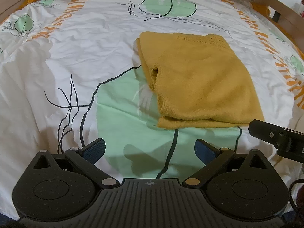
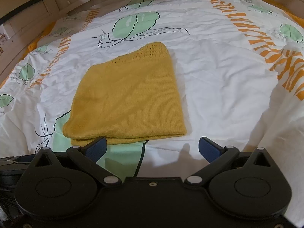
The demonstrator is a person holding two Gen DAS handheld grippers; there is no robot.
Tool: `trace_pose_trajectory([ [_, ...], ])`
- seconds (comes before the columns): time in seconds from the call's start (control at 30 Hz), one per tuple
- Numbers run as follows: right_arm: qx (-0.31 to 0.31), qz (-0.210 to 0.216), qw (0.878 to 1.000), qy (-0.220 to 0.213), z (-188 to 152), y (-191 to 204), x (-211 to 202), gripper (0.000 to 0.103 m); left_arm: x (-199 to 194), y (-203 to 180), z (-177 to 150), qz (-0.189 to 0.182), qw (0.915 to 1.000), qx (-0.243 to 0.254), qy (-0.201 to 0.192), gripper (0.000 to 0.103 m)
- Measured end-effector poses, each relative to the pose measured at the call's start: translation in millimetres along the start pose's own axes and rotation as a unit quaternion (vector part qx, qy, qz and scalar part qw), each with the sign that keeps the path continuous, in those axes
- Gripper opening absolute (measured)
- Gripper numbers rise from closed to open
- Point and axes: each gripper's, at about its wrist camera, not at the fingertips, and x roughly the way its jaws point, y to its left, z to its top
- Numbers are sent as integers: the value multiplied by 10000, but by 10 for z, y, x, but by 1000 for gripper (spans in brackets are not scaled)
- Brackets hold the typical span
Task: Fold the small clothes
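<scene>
I am holding the left gripper (image 1: pixel 150 150) spread wide and empty at the bottom of its frame, hovering over the bedsheet (image 1: pixel 76 60). I am keeping the right gripper (image 2: pixel 153 149) wide open too, gripping nothing. Just beyond its left finger, the folded yellow sweater (image 2: pixel 127 98) is lying flat at frame centre.

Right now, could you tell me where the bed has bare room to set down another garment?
Bare sheet lies right of the sweater, and left of it toward the wooden rail. The near edge is crowded by both open tongs.
</scene>
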Motion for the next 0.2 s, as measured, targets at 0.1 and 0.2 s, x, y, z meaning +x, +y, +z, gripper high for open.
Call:
trace_pose_trajectory([
  [0.1,-15,8,10000,11,4,6,8,102,3,-3,-1,-4,10000,-7,7,101],
  [0.2,-29,13,10000,26,3,15,17,102,5,3,1,-8,10000,-8,10,101],
])
